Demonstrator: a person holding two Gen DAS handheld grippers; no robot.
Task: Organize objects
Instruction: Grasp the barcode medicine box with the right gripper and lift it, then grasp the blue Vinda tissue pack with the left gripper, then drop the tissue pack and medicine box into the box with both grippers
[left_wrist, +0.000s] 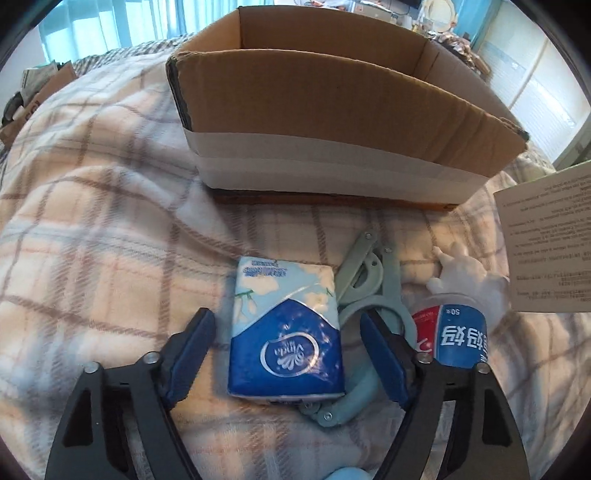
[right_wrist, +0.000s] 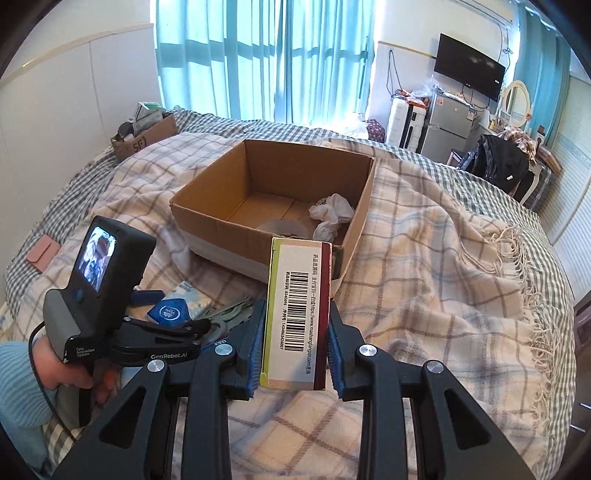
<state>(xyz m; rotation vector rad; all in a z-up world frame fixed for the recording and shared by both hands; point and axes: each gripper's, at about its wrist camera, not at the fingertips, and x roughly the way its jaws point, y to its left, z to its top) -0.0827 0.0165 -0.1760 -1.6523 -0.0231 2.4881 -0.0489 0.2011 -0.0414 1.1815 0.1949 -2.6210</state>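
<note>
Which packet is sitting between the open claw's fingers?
The blue tissue pack lies between the left claw. The red-and-blue bottle lies outside, to its right.

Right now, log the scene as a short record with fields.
surface: plaid blanket on a bed
box: open cardboard box, holding a tape roll and a crumpled bag
left gripper: open, straddling the tissue pack
right gripper: shut on the carton, held short of the box
beside pack: green clips, can

One tissue pack (left_wrist: 284, 328), two cartons (right_wrist: 273, 195), perhaps.
</note>
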